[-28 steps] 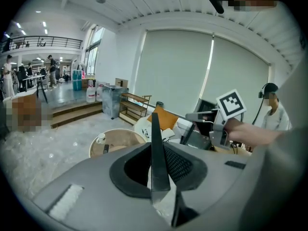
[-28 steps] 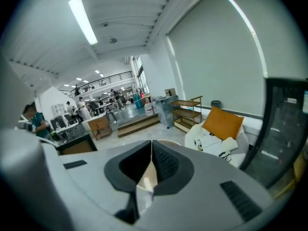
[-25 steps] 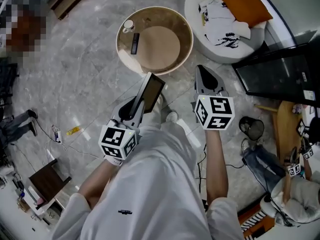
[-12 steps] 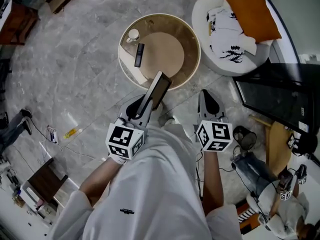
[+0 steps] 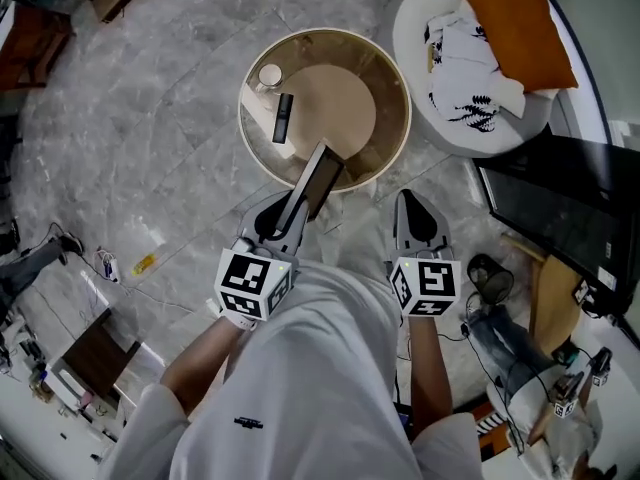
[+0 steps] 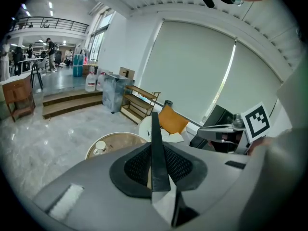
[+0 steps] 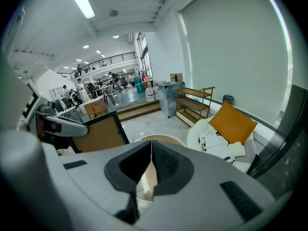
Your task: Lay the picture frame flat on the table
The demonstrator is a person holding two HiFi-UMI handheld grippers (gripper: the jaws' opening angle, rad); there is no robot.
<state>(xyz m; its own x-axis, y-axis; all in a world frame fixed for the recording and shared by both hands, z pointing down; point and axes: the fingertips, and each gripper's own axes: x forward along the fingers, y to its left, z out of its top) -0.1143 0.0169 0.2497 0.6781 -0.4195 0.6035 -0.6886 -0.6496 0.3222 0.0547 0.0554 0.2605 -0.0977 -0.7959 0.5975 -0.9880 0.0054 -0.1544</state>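
The picture frame (image 5: pixel 320 176) is a dark-edged frame with a tan back. It stands upright in my left gripper (image 5: pixel 291 210), which is shut on its lower edge. Its top reaches over the near rim of the round table (image 5: pixel 395 133). In the left gripper view the frame (image 6: pixel 155 143) shows edge-on between the pads. My right gripper (image 5: pixel 412 200) hangs beside it, to the right, shut with nothing in it. From the right gripper view (image 7: pixel 151 146) the frame's tan back (image 7: pixel 98 131) is seen at the left.
On the round table lie a white cup (image 5: pixel 269 74) and a dark remote (image 5: pixel 284 117) at its left side. A white chair (image 5: pixel 430 28) with an orange cushion (image 5: pixel 520 28) stands to the right. A dark screen (image 5: pixel 560 203) and a small bin (image 5: pixel 491 273) are lower right.
The table has come nearer in the head view, and the frame's top now overlaps its near rim. Both grippers keep their pose; the left still holds the frame.
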